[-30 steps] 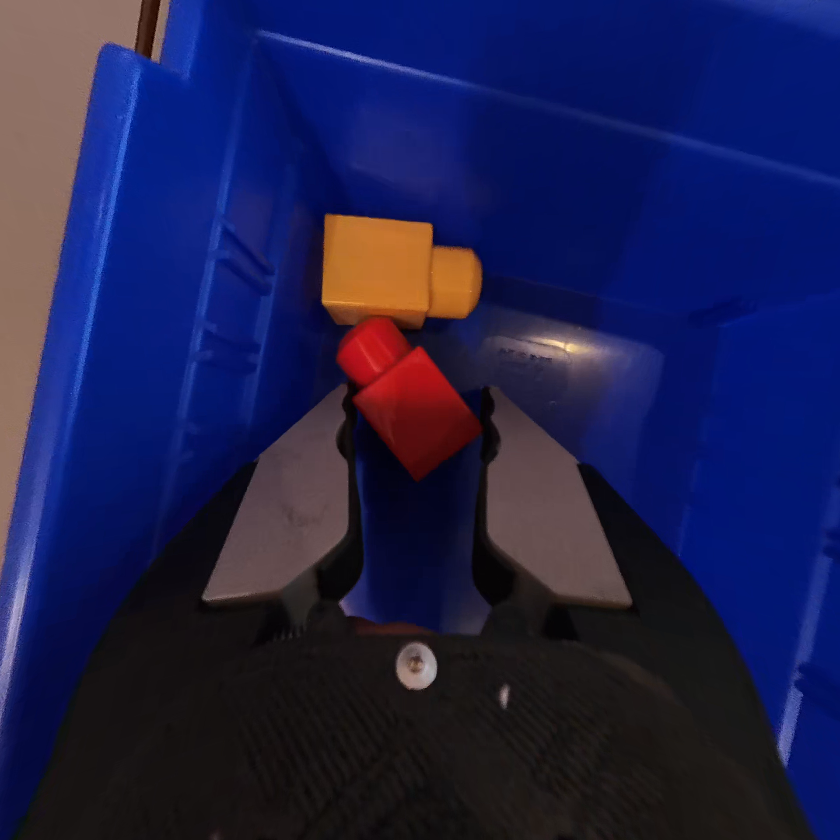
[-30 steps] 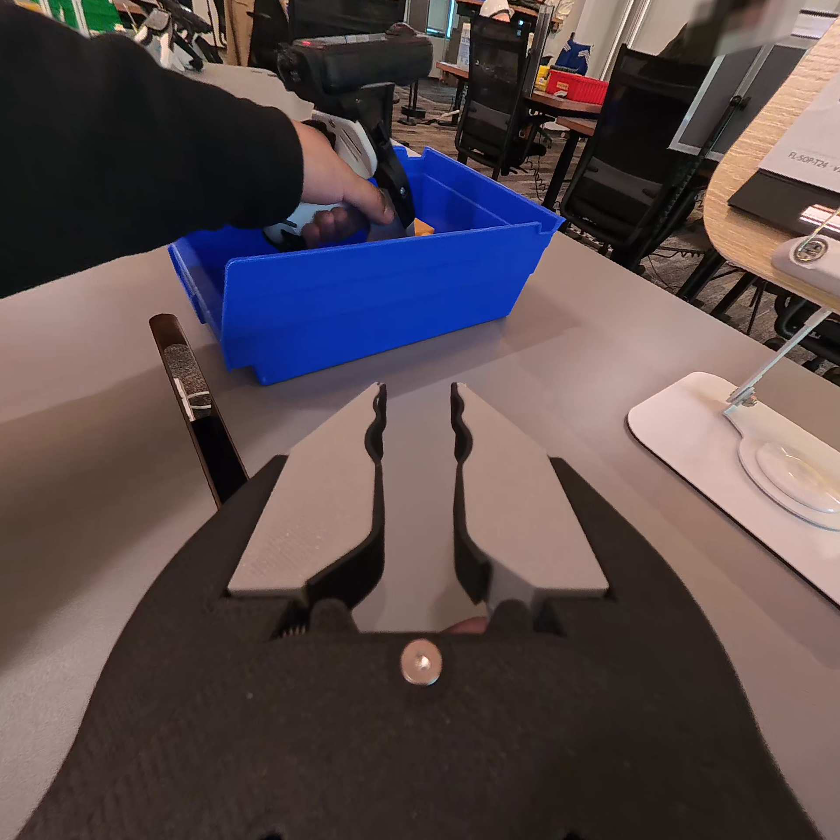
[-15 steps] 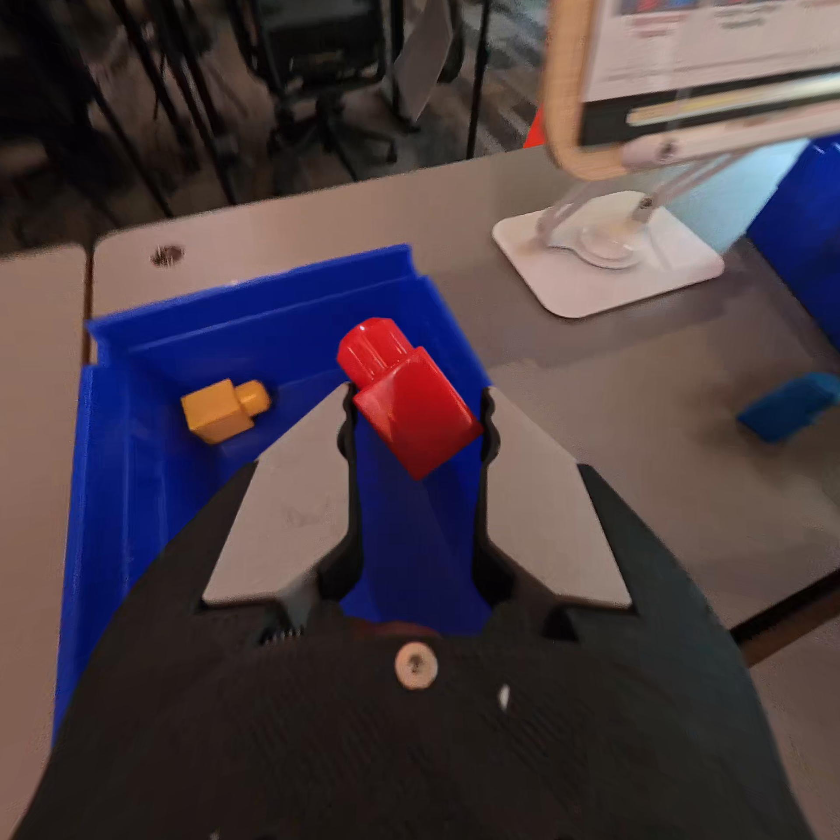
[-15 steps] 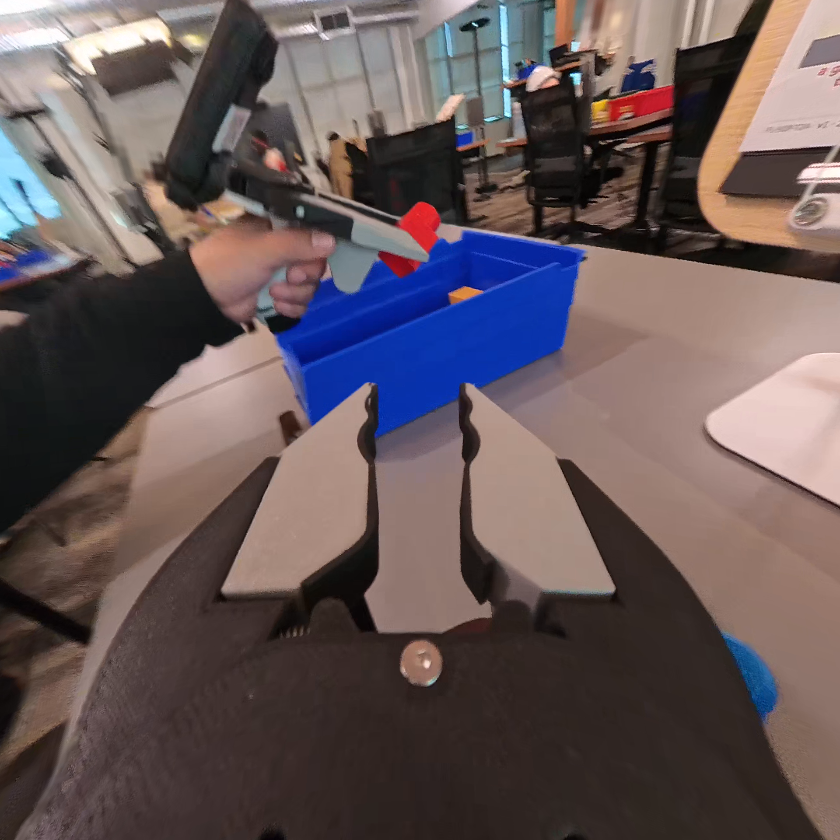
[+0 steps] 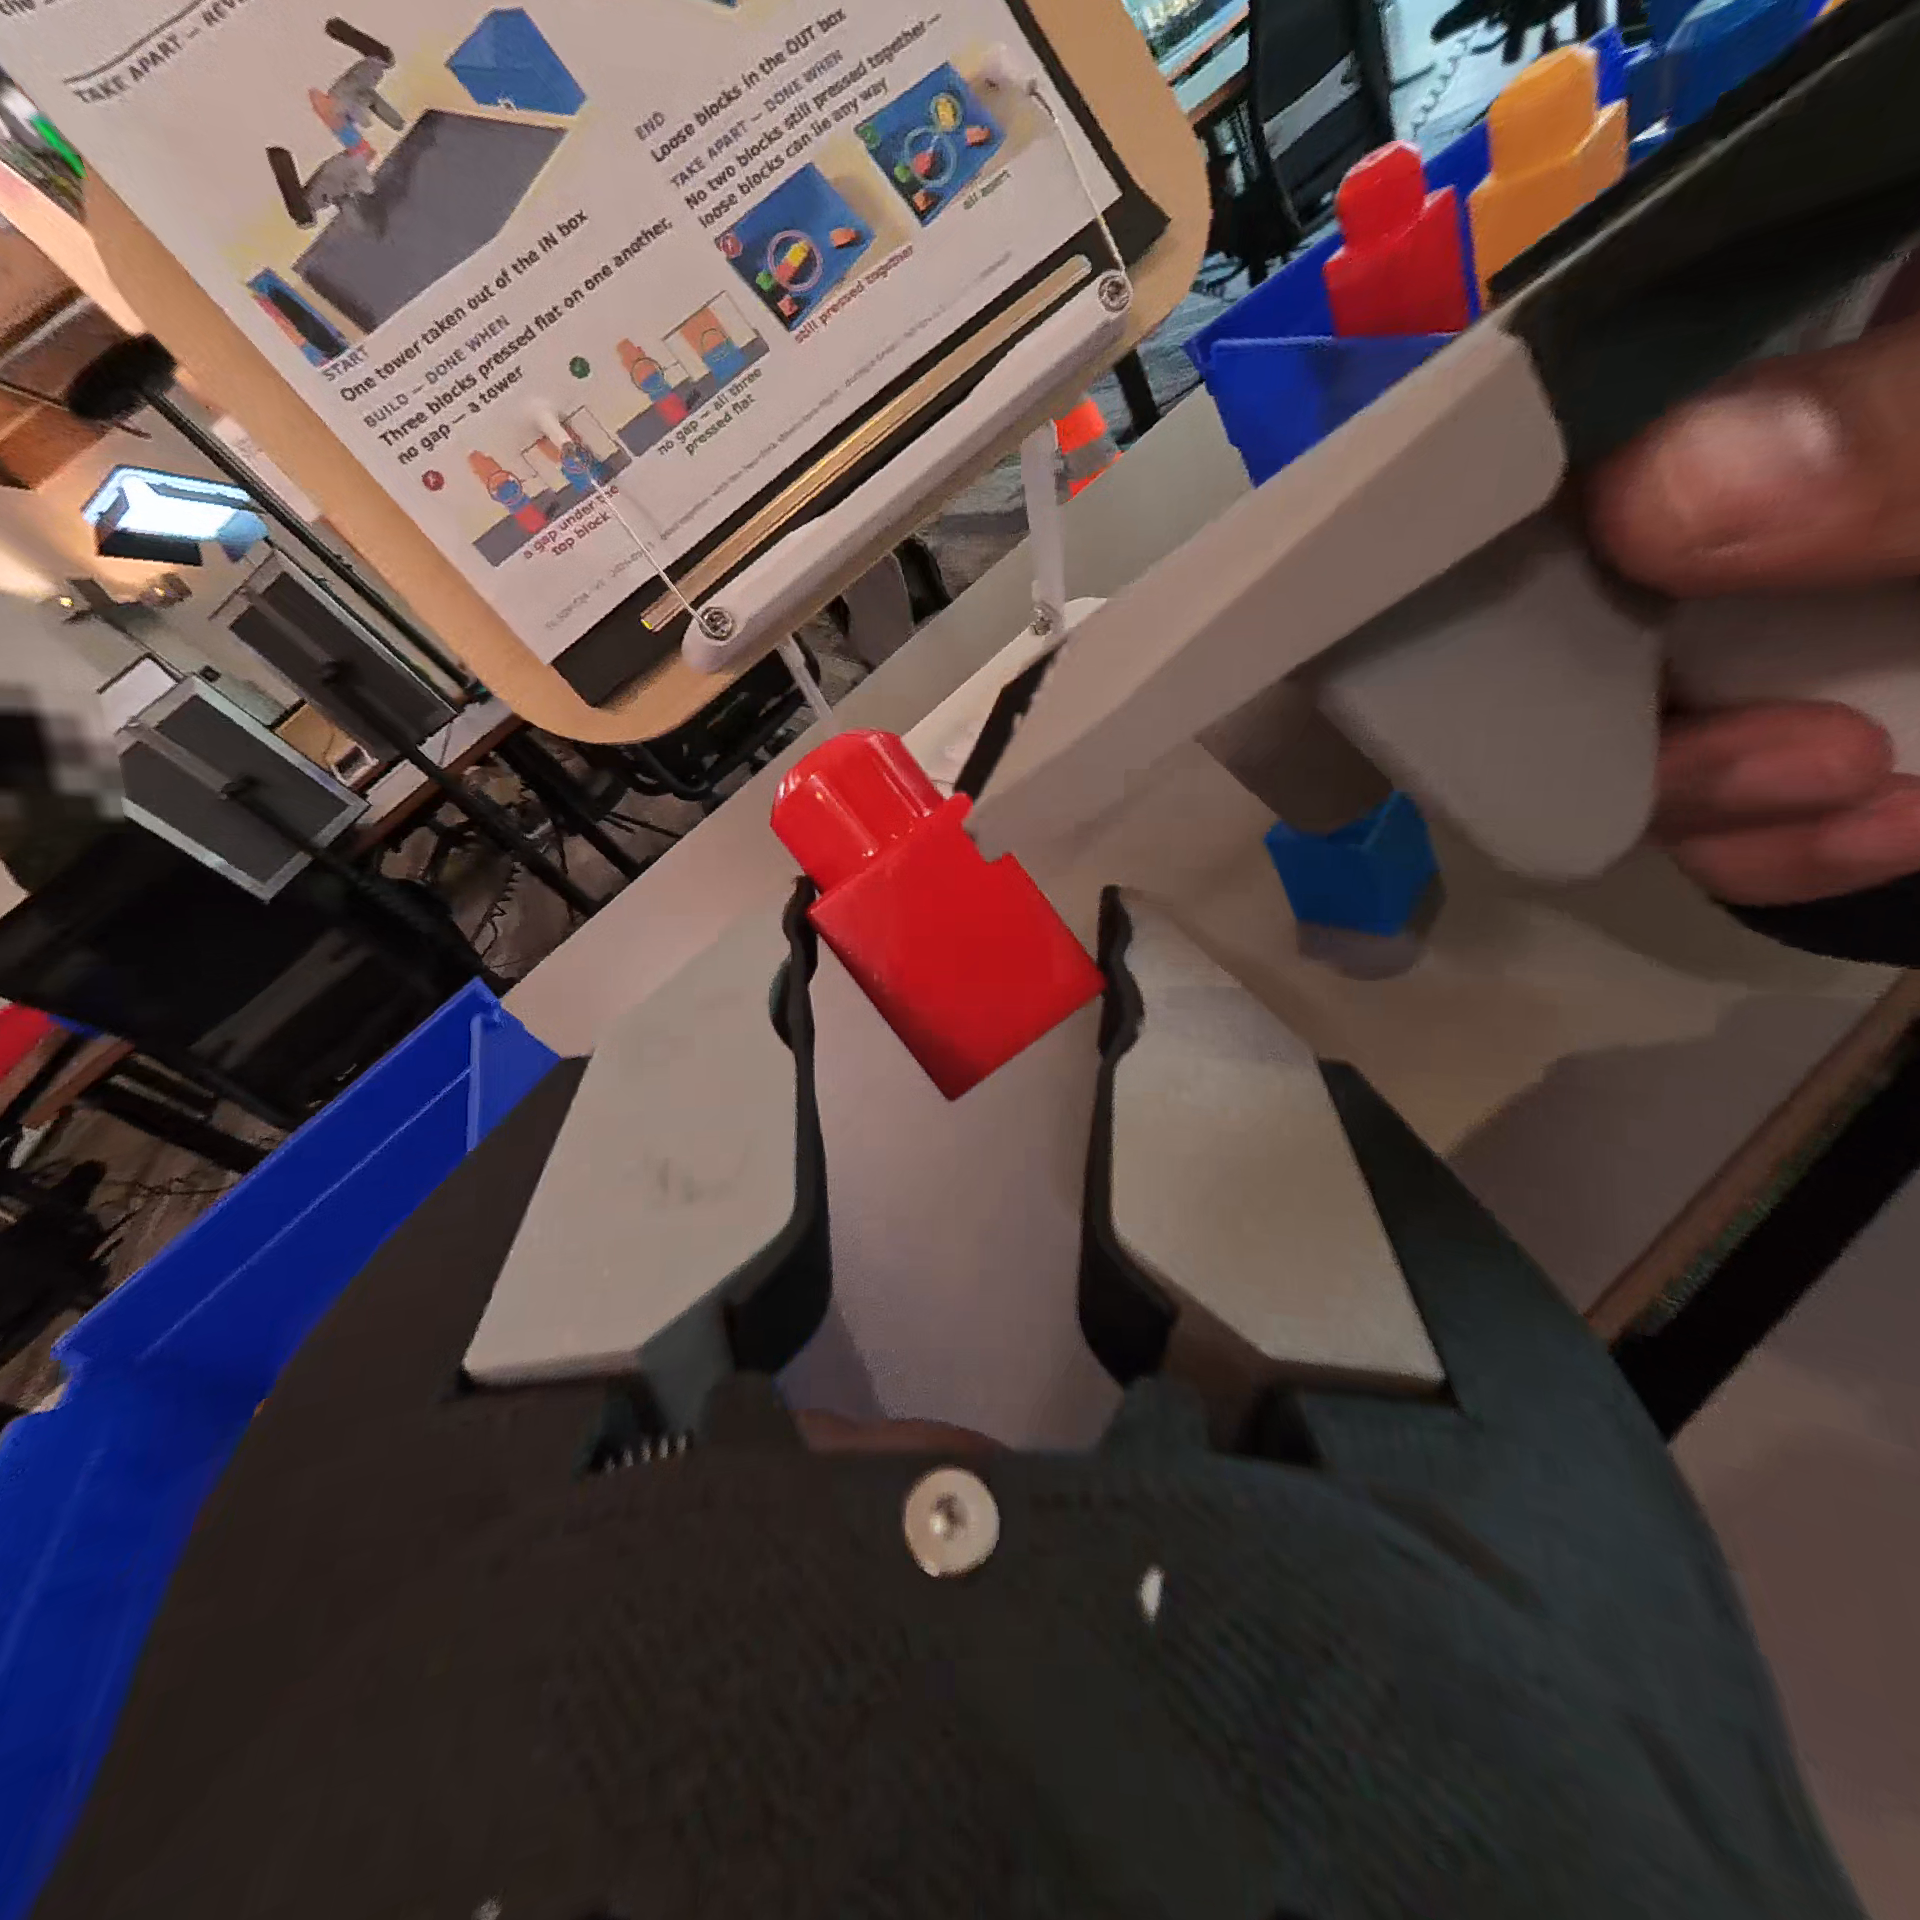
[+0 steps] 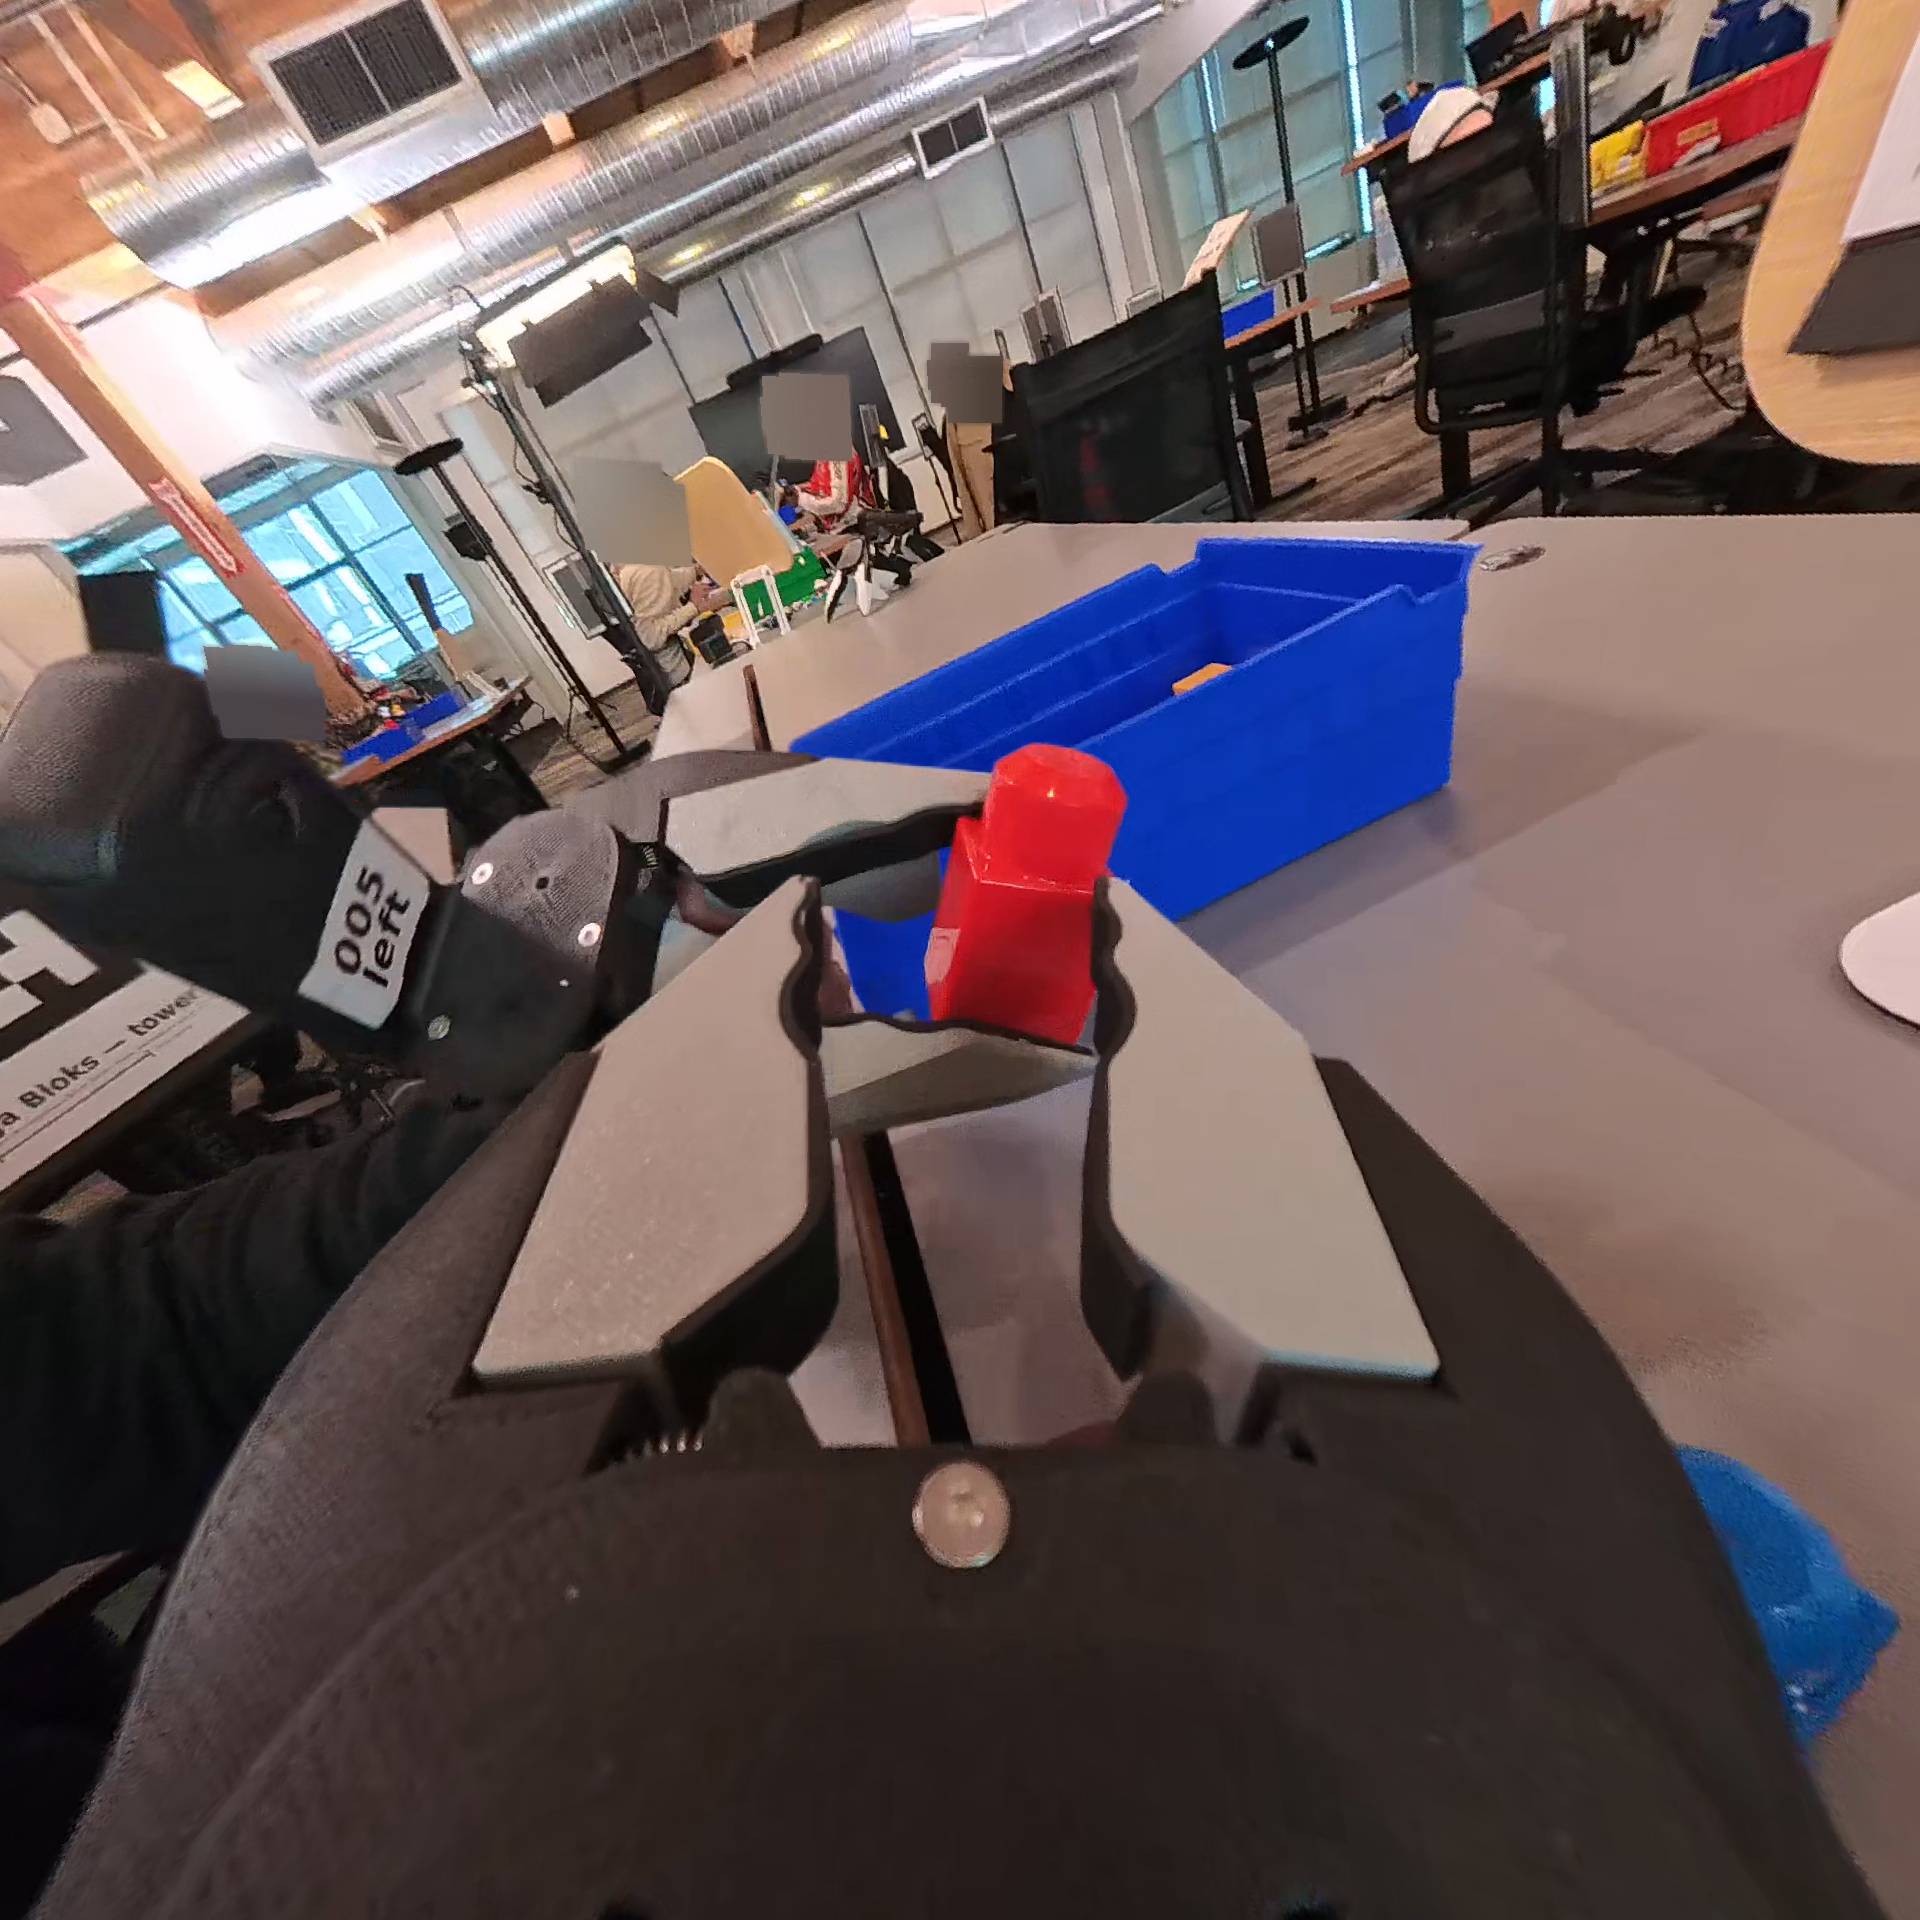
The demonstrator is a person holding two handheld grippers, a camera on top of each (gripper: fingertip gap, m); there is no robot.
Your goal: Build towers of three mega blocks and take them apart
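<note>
Lifted clear of the blue bin (image 6: 1299, 748), left gripper (image 5: 951, 935) clamps red block (image 5: 951, 961); right gripper (image 6: 951, 961) fingers apart.

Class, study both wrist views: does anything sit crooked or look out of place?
Yes. The red block sits skewed in the left gripper, pinched corner to corner with its stud angled sideways, not square between the fingers.

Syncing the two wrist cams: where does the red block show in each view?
Left wrist view: red block at centre, tilted, stud up-left, clamped between the left tongs.
Right wrist view: centre, just above the open right tongs, stud up, held by the left tongs reaching in from the left.
Shared landmark: the blue bin, at lower left in the left view, behind the block in the right view.
</note>
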